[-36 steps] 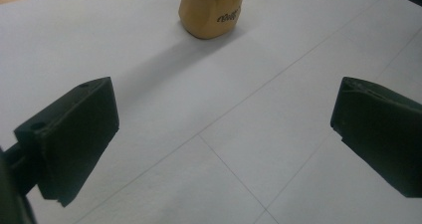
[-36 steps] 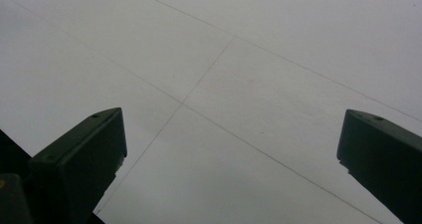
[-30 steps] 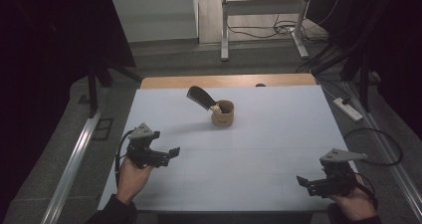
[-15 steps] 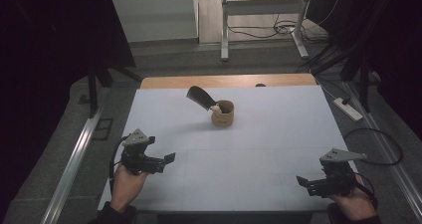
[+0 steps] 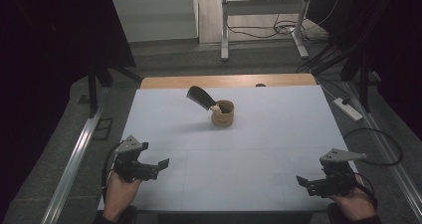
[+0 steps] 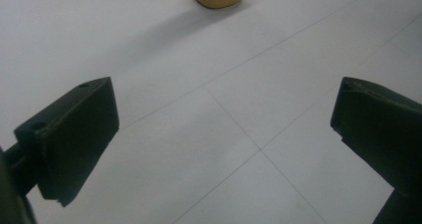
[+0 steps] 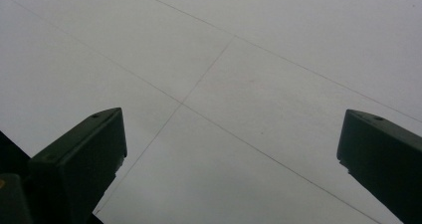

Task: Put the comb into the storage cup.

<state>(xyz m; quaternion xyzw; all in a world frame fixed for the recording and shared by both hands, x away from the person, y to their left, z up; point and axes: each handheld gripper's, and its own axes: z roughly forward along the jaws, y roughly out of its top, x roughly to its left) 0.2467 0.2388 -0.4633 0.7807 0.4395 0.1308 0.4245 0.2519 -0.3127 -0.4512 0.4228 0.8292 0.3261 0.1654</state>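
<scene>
- The left gripper point(image 5: 158, 165) has drawn back toward the table's point(image 5: 278, 134) near left corner since a second ago
- Both grippers gape wide, holding nothing; the right gripper point(image 5: 304, 181) sits near the right corner
- The cup point(image 5: 222, 113) with a dark scoop point(image 5: 201, 97) stands far off, mid-table

The person's left hand point(image 5: 118, 191) is coming in from the bottom edge, holding the left gripper point(image 5: 158, 165) low over the near left part of the bench, jaws pointing right and spread wide with nothing between them. The right hand point(image 5: 354, 204) is gripping the right gripper point(image 5: 302, 181) at the near right corner, jaws pointing left toward the other gripper and likewise standing wide apart and empty. Both grippers are lying roughly level, well apart from each other.
</scene>
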